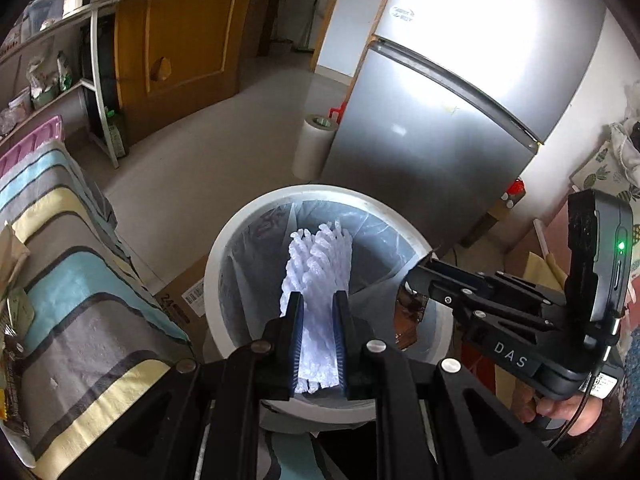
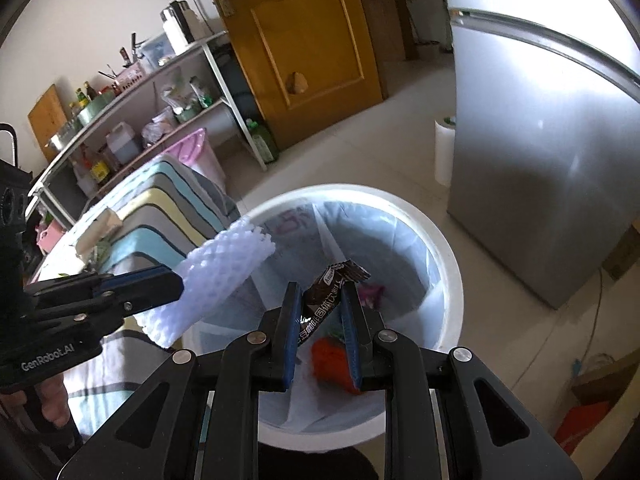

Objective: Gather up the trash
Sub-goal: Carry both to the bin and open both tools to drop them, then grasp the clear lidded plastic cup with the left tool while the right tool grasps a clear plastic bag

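A white trash bin (image 1: pixel 224 248) with a pale bag liner stands on the floor below both grippers. My left gripper (image 1: pixel 317 296) is shut on a white foam net sleeve (image 1: pixel 316 256) that hangs over the bin's mouth. In the right wrist view the same sleeve (image 2: pixel 216 276) sticks out of the left gripper (image 2: pixel 176 284) above the bin's left rim (image 2: pixel 448 264). My right gripper (image 2: pixel 321 286) is shut on a brown snack wrapper (image 2: pixel 344 272) over the bin's middle. An orange item (image 2: pixel 330 360) and a purple scrap (image 2: pixel 372 292) lie in the bin. The right gripper (image 1: pixel 408 280) shows at the bin's right edge.
A striped cloth (image 1: pixel 80 280) covers a surface left of the bin, with a cardboard box (image 1: pixel 184 300) beneath it. A silver fridge (image 1: pixel 440 120) and a white paper roll (image 1: pixel 312 144) stand behind the bin. A wooden door (image 2: pixel 304 52) and a loaded shelf (image 2: pixel 132 120) are farther back.
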`<state>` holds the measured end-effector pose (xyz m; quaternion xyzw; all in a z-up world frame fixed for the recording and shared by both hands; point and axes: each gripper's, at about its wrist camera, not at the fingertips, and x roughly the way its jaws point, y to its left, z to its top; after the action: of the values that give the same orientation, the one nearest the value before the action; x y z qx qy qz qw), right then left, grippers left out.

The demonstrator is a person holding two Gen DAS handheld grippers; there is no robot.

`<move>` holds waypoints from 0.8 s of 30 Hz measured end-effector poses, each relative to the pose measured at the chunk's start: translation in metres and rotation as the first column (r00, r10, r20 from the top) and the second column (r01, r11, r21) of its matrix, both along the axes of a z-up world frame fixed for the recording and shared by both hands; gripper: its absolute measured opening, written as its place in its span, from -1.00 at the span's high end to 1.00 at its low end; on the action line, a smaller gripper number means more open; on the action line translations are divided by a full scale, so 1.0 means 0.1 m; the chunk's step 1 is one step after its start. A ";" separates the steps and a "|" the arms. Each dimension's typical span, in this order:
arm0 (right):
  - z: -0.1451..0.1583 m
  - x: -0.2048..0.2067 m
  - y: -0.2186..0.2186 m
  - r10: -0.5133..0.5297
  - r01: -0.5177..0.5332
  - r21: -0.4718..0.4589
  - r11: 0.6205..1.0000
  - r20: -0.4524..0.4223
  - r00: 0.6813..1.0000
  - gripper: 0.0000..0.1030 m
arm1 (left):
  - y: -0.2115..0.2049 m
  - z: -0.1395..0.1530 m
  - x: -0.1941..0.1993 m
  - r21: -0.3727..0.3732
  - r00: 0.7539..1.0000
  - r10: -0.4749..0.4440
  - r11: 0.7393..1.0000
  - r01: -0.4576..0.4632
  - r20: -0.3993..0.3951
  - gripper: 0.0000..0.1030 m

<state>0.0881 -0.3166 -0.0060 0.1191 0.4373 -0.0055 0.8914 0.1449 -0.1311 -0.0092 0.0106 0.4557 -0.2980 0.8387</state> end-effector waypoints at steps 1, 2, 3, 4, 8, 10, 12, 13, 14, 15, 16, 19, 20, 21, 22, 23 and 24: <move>-0.02 0.00 -0.01 0.000 0.000 0.002 1.000 -0.006 1.000 0.58 | 0.01 -0.01 0.02 0.003 1.000 0.001 1.000 -0.001 -0.001 0.62; -0.03 0.01 -0.01 0.001 -0.001 0.004 1.000 -0.012 1.000 0.58 | 0.01 -0.01 0.02 0.002 1.000 0.001 1.000 -0.001 -0.006 0.50; -0.04 0.01 -0.01 -0.001 0.001 0.000 1.000 -0.016 1.000 0.58 | -0.01 -0.02 0.03 0.003 1.000 0.000 1.000 0.000 -0.010 0.43; -0.05 0.01 -0.02 -0.006 0.006 -0.006 1.000 -0.019 1.000 0.57 | 0.00 -0.03 0.03 0.001 1.000 0.002 1.000 -0.002 -0.014 0.32; -0.06 0.01 -0.02 -0.016 0.016 0.002 1.000 -0.018 1.000 0.26 | 0.00 -0.04 0.03 -0.002 1.000 0.010 1.000 -0.010 -0.019 0.31; -0.06 0.00 -0.02 -0.018 0.018 0.002 1.000 -0.014 1.000 0.06 | 0.02 -0.03 0.03 -0.007 1.000 0.014 1.000 -0.014 -0.019 0.30; -0.04 -0.01 -0.01 -0.020 0.020 -0.005 1.000 -0.011 1.000 0.05 | 0.05 0.00 0.01 -0.013 1.000 0.017 1.000 -0.017 -0.015 0.30; -0.04 -0.01 0.00 -0.021 0.021 -0.007 1.000 -0.010 1.000 0.05 | 0.07 0.02 0.00 -0.018 1.000 0.016 1.000 -0.017 -0.010 0.30; -0.03 -0.01 0.01 -0.021 0.021 -0.008 1.000 -0.008 1.000 0.05 | 0.09 0.04 -0.01 -0.022 1.000 0.020 1.000 -0.020 -0.007 0.29; -0.01 -0.01 0.01 -0.022 0.022 -0.007 1.000 -0.007 1.000 0.05 | 0.10 0.06 -0.01 -0.024 1.000 0.022 0.999 -0.022 -0.004 0.27; 0.00 -0.01 0.02 -0.022 0.022 -0.005 1.000 -0.003 1.000 0.05 | 0.13 0.08 -0.02 -0.027 1.000 0.025 0.999 -0.025 0.000 0.19; 0.06 -0.04 0.06 -0.021 0.021 0.001 1.000 0.016 1.000 0.05 | 0.21 0.14 -0.07 -0.025 0.999 0.042 0.999 -0.042 0.025 0.08; 0.08 -0.05 0.08 -0.018 0.018 0.001 1.000 0.023 1.000 0.05 | 0.25 0.17 -0.09 -0.029 0.998 0.049 0.998 -0.048 0.034 0.07; 0.11 -0.06 0.10 -0.015 0.015 -0.001 1.000 0.032 0.999 0.05 | 0.29 0.18 -0.09 -0.034 0.998 0.055 0.998 -0.054 0.037 0.07; 0.13 -0.07 0.12 -0.014 0.014 -0.003 1.000 0.038 0.999 0.05 | 0.33 0.20 -0.10 -0.038 0.997 0.063 0.997 -0.061 0.038 0.06; 0.15 -0.07 0.15 -0.013 0.013 -0.002 1.000 0.043 0.999 0.05 | 0.38 0.22 -0.12 -0.036 0.996 0.073 0.997 -0.072 0.044 0.05; 0.18 -0.08 0.18 -0.009 0.009 0.001 1.000 0.051 0.999 0.05 | 0.43 0.24 -0.13 -0.034 0.995 0.080 0.996 -0.078 0.052 0.04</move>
<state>0.0798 -0.2989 0.0118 0.1214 0.4138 -0.0063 0.9022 0.1318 -0.0882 0.0145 -0.0127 0.4283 -0.2713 0.8618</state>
